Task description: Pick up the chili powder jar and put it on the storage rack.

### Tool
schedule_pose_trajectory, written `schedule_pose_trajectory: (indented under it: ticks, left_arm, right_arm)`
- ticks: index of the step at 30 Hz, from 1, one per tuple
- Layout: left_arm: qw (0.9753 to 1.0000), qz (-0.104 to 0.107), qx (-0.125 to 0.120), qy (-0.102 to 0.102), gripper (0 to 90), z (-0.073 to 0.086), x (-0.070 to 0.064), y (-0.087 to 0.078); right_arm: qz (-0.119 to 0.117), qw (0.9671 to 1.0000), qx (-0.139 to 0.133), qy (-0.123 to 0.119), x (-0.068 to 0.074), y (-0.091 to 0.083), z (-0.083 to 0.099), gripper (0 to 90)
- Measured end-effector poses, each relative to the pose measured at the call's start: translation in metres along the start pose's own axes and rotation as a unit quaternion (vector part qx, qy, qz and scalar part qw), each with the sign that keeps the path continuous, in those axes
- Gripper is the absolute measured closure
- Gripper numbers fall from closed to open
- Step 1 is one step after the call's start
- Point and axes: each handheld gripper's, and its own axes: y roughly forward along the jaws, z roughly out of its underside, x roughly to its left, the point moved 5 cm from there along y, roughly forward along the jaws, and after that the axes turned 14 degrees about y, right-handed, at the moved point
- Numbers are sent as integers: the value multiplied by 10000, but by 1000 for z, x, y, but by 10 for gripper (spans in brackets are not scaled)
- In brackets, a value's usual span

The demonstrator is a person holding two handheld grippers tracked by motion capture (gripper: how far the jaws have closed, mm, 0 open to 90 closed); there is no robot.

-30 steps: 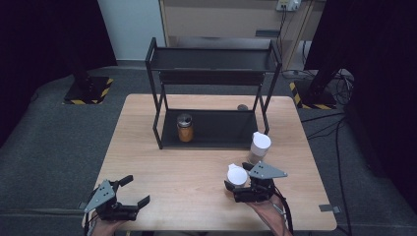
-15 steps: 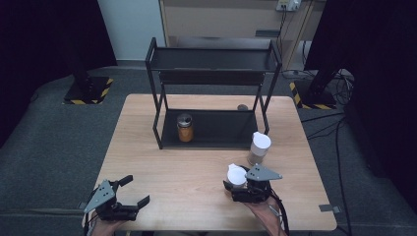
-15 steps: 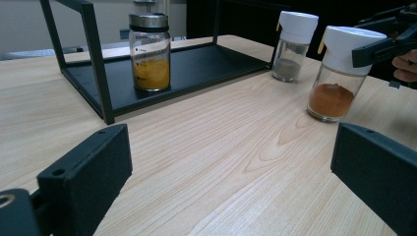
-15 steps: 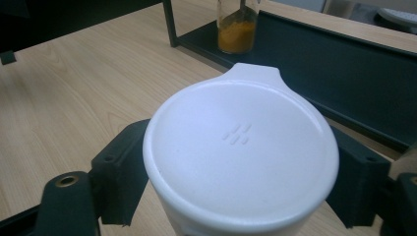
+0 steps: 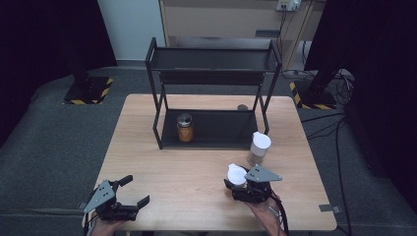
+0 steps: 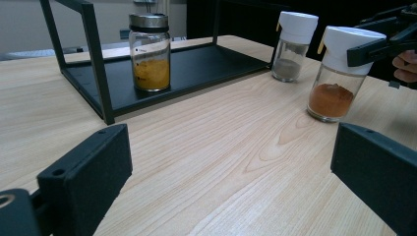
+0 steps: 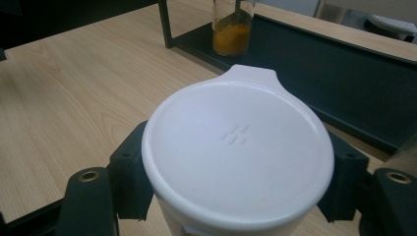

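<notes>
A spice jar with a white flip cap (image 5: 236, 173) and red-brown powder (image 6: 330, 100) stands on the wooden table (image 5: 187, 172) at the front right. My right gripper (image 5: 238, 183) is shut on its cap (image 7: 238, 142), one jaw pressed on each side. A second white-capped jar (image 5: 258, 148) with grey powder (image 6: 287, 69) stands just right of the black rack (image 5: 211, 73). On the rack's lower shelf is a metal-lidded jar of yellow-orange powder (image 5: 185, 128) (image 6: 150, 51). At the front left, my left gripper (image 5: 129, 192) (image 6: 231, 182) hangs open, holding nothing.
The rack's upper shelf (image 5: 216, 60) is bare. A small dark round object (image 5: 242, 107) lies on the table behind the rack. Grey carpet surrounds the table, with cables (image 5: 339, 83) at the back right.
My right gripper has shifted slightly around the red-brown jar's cap. The jar stays in place and the left gripper has not moved.
</notes>
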Motion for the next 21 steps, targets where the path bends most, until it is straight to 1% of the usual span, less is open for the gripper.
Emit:
schedule_pose_trajectory:
  ticks: [9, 18, 21]
  left_arm:
    - [10000, 7, -12, -9, 11, 0, 0, 0]
    - [10000, 6, -16, -16, 11, 0, 1, 0]
    - [10000, 15, -16, -14, 11, 0, 1, 0]
  right_arm:
    - [-25, 10000, 26, -3, -2, -2, -3, 310]
    - [-67, 9999, -18, -104, -3, -4, -12, 311]
    - [-134, 9999, -17, -76, -5, -5, -16, 311]
